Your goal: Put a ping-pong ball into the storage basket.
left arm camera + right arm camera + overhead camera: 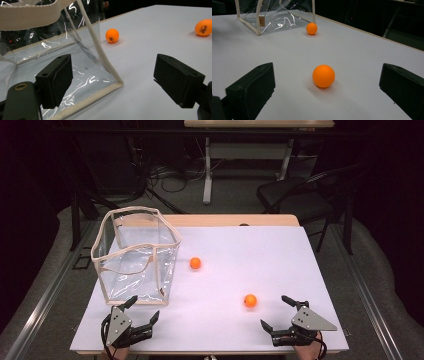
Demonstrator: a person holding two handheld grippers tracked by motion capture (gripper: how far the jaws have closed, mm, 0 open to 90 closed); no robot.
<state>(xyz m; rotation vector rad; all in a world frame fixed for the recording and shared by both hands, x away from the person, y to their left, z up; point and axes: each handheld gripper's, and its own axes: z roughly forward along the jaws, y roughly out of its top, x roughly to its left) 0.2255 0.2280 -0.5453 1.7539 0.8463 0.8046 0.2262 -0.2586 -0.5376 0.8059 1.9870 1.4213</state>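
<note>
Two orange balls lie on the white table (280, 255): the near ball (250, 300) (323, 76) (203, 27) and the far ball (195, 263) (311, 28) (112, 35). A clear plastic bag (136, 254) (50, 47) (274, 15) with beige trim stands upright at the left. My left gripper (145, 309) (113, 80) is open at the table's front left, facing the bag's near corner. At the front right my right gripper (279, 312) (327, 90) is open, and the near ball lies just ahead of its jaws, untouched.
A black chair (305, 195) and another table's legs (207, 170) stand beyond the far edge, with cables on the floor. The white surface between the bag and the right edge is bare apart from the balls.
</note>
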